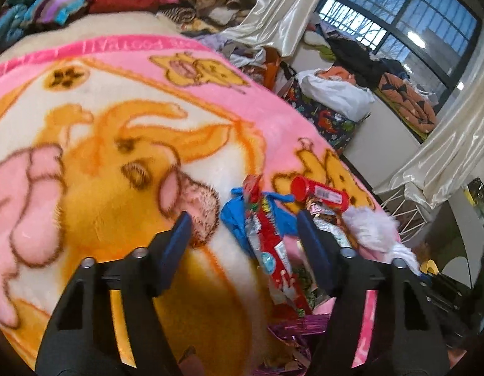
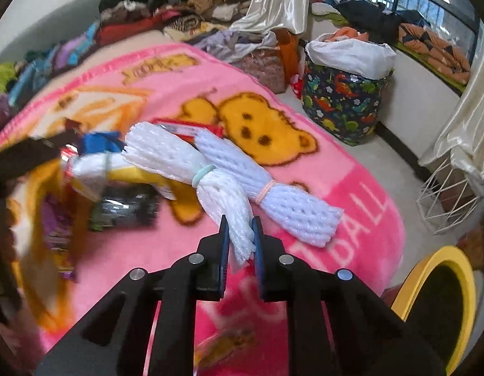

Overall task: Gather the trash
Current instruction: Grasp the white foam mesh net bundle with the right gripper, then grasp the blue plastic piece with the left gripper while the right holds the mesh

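The jaws of the right gripper (image 2: 239, 230) are pinched tight on the near end of a white foam-mesh sleeve bound with a pale green band (image 2: 223, 188). It crosses a second white foam-mesh sleeve tied with an orange band (image 2: 292, 206), and both lie on the pink fleece blanket with yellow bear prints (image 2: 351, 169) that covers the bed. Past them is a red cylindrical tube (image 2: 192, 130), partly hidden. Low on the right stands a yellow-rimmed bin (image 2: 461, 285).

The jaws of the left gripper (image 1: 243, 219) stand about half open, nothing pressed between the pads; a red crinkled snack wrapper (image 1: 273, 250) lies on the blanket between the fingers, over a blue crumpled plastic piece (image 1: 232, 216). Just beyond lies the red tube (image 1: 320, 192), with white foam mesh (image 1: 370, 225) beside it. Shiny purple foil scraps (image 1: 292, 329) lie nearer the camera.
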Available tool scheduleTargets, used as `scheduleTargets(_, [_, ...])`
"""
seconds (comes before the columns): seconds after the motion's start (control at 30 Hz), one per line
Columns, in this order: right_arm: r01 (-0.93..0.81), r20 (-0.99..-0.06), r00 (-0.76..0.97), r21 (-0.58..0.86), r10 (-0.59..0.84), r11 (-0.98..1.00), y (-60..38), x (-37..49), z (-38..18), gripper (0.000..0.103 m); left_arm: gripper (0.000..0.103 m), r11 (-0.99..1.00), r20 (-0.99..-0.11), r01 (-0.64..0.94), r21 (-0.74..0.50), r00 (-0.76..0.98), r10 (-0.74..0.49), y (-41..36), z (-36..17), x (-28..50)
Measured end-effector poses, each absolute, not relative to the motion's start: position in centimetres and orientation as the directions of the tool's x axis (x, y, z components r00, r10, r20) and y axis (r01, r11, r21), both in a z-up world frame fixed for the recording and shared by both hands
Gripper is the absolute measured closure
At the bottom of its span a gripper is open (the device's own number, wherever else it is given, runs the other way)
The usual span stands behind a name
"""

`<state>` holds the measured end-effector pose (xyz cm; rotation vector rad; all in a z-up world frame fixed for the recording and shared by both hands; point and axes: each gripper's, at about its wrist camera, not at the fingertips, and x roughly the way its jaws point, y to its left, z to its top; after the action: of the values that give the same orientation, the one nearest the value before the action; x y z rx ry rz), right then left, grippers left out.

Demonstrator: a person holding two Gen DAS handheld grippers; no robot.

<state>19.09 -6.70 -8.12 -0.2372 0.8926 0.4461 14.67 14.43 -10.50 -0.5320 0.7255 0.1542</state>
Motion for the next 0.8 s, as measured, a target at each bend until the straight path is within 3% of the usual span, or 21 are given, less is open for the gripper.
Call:
scheduleTargets(0.1, [-0.454, -0.776, 0.548, 0.039, 0.314, 0.89, -7.8, 18.1, -7.3, 0.089, 0.069, 0.852, -0.68, -0.312, -0.42, 0.73, -0.068, 14.6, -11.1, 14.7])
scheduleTargets(0.13, [-0.448, -0.769, 0.553, 0.049, 0.32, 0.893, -8.0, 17.9, -7.0, 0.089, 0.081, 0.853, -0.682, -0.308, -0.422, 0.728, -0.074, 14.5, -11.1, 14.6])
scheduleTargets(0.27, [-0.416, -0.729, 0.585, 0.106, 0.355, 0.903, -9.4, 16.0, -5.9, 0.089, 0.094, 0.854, -0.666, -0.29, -0.432, 0.742, -0.085, 14.3, -10.4, 13.8])
scheduleTargets(0.63, [-0.392, -0.685, 0.608, 0.182, 0.402, 0.902, -11.4, 13.9, -3.6, 0.089, 0.097, 0.882, -0.536, -0.183, -0.434, 0.84, -0.089, 11.7, -4.2, 12.0])
scheduleTargets(0.8, [-0.386, -0.671, 0.624, 0.181, 0.4, 0.905, -12.0, 13.3, -2.7, 0.089, 0.097, 0.893, -0.524, -0.114, -0.434, 0.839, -0.147, 9.5, -2.8, 12.6])
